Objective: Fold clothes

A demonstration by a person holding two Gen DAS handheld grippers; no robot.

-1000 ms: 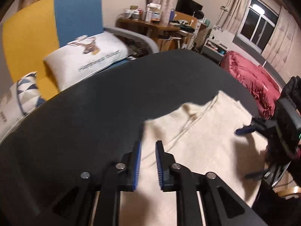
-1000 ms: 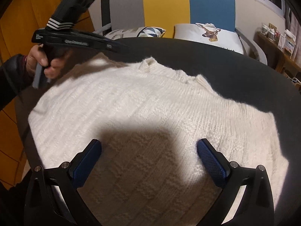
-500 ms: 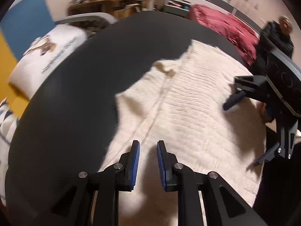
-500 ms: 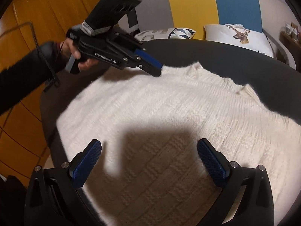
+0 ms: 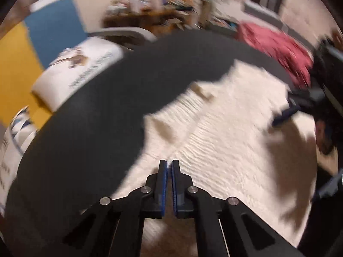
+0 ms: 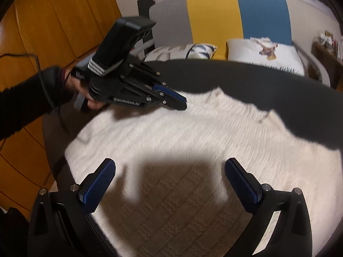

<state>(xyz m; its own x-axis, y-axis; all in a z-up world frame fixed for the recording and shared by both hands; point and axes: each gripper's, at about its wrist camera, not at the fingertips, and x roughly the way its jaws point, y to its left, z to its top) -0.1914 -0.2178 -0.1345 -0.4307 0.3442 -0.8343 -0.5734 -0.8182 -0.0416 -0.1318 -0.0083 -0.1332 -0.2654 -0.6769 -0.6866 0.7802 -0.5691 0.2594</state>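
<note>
Sweater [image 6: 193, 150], cream and knitted, lay spread flat across the round dark table [image 6: 278, 85] as I worked both tools over it. At left, my left hand [image 6: 85, 92], in a dark sleeve, held my left gripper [image 5: 169, 162] with its jaws just drawn together, pinching a small tuft of the knit near the garment's edge. At right, my right gripper [image 6: 170, 171] hovered above the fabric, blue pads [image 6: 240, 184] spread wide apart, holding nothing. Striped sofa [image 6: 235, 15] and pillows stood behind the table.
</note>
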